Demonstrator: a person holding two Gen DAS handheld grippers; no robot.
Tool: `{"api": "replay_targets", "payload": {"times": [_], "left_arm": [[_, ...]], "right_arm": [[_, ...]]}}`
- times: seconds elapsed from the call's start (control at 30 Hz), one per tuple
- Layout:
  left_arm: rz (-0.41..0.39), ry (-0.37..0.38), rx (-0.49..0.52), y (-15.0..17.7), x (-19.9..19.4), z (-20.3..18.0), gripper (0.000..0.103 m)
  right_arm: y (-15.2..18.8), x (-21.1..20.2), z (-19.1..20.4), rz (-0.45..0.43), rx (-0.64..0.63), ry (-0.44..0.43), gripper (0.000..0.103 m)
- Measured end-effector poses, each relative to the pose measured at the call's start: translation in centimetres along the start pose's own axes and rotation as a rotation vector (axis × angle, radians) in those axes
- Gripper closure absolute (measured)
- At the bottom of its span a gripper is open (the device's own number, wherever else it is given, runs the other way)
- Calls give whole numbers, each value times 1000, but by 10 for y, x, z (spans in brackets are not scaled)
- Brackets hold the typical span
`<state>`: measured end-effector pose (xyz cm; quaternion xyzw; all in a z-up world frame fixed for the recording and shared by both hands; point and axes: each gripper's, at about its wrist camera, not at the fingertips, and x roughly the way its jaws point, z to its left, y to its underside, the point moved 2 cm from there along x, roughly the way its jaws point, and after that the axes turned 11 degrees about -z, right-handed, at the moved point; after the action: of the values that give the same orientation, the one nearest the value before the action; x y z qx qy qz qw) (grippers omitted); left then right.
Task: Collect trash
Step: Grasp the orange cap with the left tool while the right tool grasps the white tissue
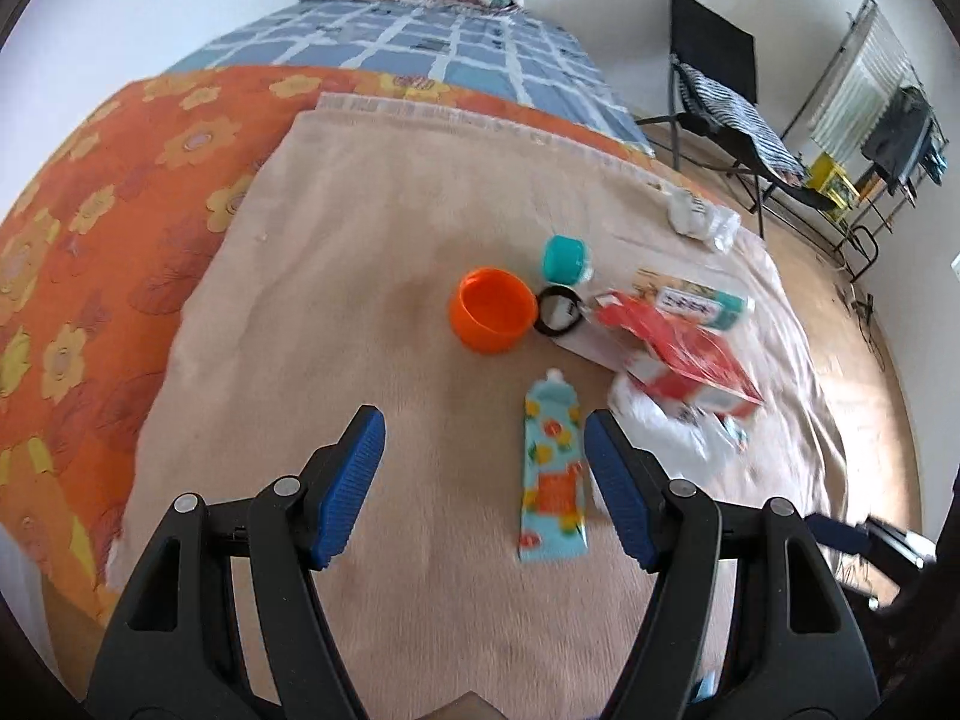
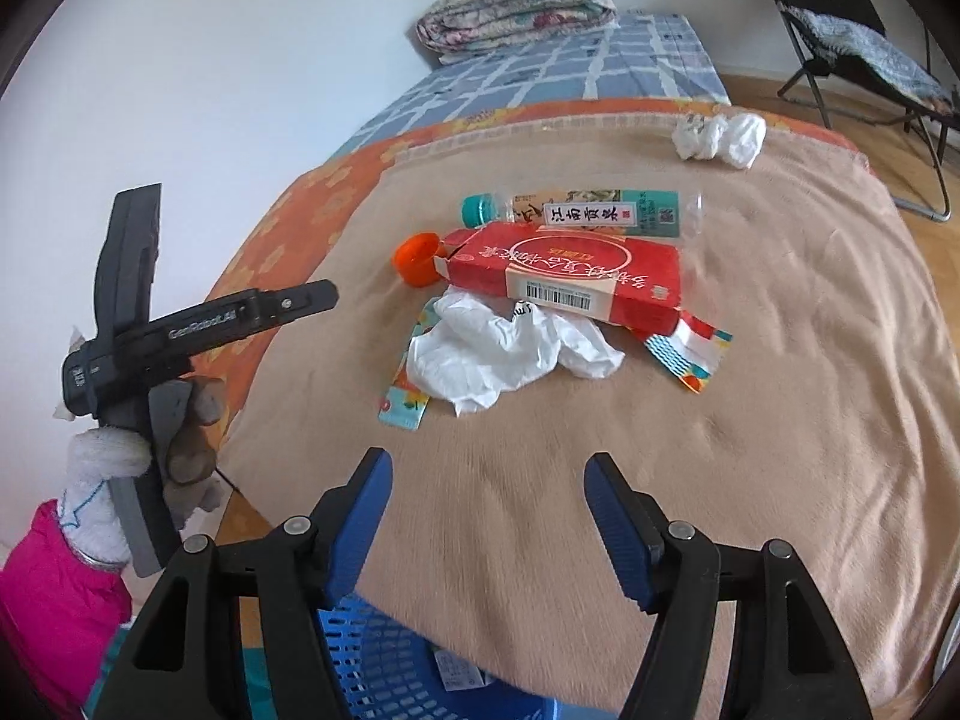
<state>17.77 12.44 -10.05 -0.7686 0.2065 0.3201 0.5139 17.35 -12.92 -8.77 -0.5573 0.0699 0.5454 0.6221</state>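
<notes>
Trash lies on a beige blanket (image 1: pixel 390 240) on a bed. A flat floral tube (image 1: pixel 553 468) lies just inside my open, empty left gripper (image 1: pixel 485 426), near its right finger. Beyond it sit an orange cup (image 1: pixel 492 318), a black ring (image 1: pixel 559 311), a teal-capped bottle (image 1: pixel 567 258), a red carton (image 1: pixel 678 354) and crumpled white plastic (image 1: pixel 672 420). In the right wrist view my right gripper (image 2: pixel 489 474) is open and empty, short of the white plastic (image 2: pixel 504 354), the red carton (image 2: pixel 570 276), the bottle (image 2: pixel 576 213), the orange cup (image 2: pixel 417 258) and a striped wrapper (image 2: pixel 690 354).
A wad of white paper (image 2: pixel 720 135) lies at the blanket's far edge. A blue slotted basket (image 2: pixel 390 666) sits below the right gripper. The left gripper's handle and gloved hand (image 2: pixel 156 372) are at the left. A folding chair (image 1: pixel 726 114) stands on the floor.
</notes>
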Motion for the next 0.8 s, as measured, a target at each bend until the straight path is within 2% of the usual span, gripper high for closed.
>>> {"api": "replay_targets", "payload": {"times": [0.43, 0.6, 0.8], "left_arm": [[29, -38, 20, -11, 66, 0, 32], [28, -72, 41, -14, 83, 0, 32], [32, -57, 39, -16, 93, -6, 32]], "right_arm": [[-18, 45, -6, 38, 50, 8, 34], [-17, 59, -11, 63, 66, 19, 34], [-15, 75, -16, 91, 107, 17, 34]]}}
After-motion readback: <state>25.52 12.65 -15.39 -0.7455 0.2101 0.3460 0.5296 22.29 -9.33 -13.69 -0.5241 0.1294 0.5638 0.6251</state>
